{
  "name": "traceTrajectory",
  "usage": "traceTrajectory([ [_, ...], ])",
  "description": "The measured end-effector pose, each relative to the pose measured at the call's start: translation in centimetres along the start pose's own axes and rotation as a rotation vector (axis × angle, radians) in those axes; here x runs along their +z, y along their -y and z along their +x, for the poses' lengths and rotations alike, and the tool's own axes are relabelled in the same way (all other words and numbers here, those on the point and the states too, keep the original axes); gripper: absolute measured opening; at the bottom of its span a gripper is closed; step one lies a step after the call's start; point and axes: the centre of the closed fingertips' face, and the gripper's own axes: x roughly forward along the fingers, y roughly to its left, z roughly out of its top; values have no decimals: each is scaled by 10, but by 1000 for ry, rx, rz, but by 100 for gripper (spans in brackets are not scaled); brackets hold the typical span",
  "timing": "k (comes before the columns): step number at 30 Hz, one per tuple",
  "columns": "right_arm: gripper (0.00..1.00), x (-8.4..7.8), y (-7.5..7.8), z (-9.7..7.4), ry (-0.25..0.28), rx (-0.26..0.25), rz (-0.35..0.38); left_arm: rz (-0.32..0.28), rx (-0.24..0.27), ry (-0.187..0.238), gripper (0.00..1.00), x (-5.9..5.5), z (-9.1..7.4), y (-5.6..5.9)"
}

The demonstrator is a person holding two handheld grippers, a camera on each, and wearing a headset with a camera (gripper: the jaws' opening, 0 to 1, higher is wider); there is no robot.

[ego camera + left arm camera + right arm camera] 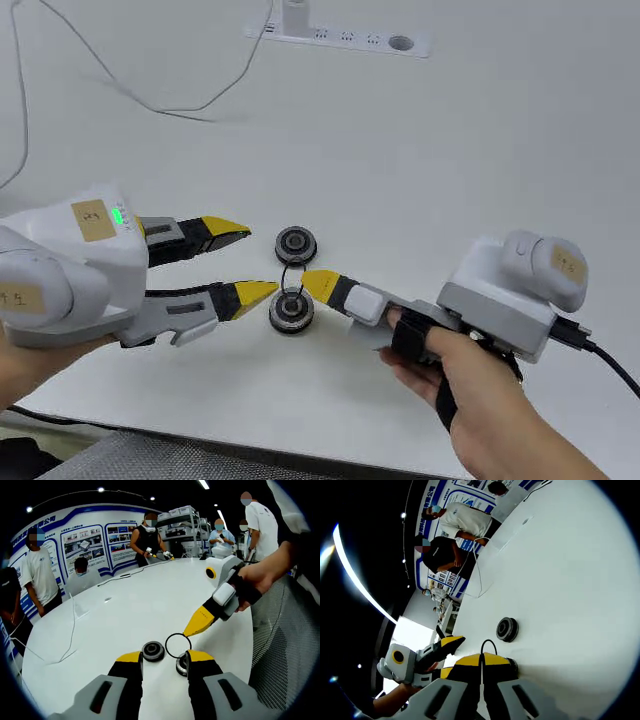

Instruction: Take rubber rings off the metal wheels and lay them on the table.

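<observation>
head view: your right tool [312, 283] has its jaws pressed together on the thin black rubber ring [292, 277]. the ring stands off the yellow tip as an open loop, between the two metal wheels. the far wheel [296, 243] lies flat on the white tabletop [420, 170] just beyond the loop. the near wheel [291, 311] lies just below the tip, and you cannot tell whether the ring's lower edge touches it. your left tool [262, 260] has its jaws well apart, the lower tip just beside the near wheel. a power strip [340, 38] and a cable [130, 90] lie toward the far edge.

left gripper view: the jaws are spread. the far wheel [153, 650] shows ahead between the tips, and the near wheel [182, 664] sits against the inside of the right-hand jaw. the rubber ring [178, 645] stands upright above the near wheel, pinched at its upper right by the right tool [192, 629].

right gripper view: the yellow tips meet, and the loop of the rubber ring [489, 647] pokes out just ahead of them. the far wheel [507, 629] lies clear beyond it. the near wheel [513, 666] peeks out beside the jaw.
</observation>
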Motion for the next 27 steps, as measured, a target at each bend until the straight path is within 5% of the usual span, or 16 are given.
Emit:
traceTrajectory([
  [15,1,18,53,-37,98,-151,62,20,-3,-7,35,-1,-3,3],
  [21,2,15,75,-46,97,-268,-2,25,-11,-9,34,0,-1,6],
  [27,2,19,81,-51,106,-325,-80,29,-9,-7,35,1,-1,7],
])
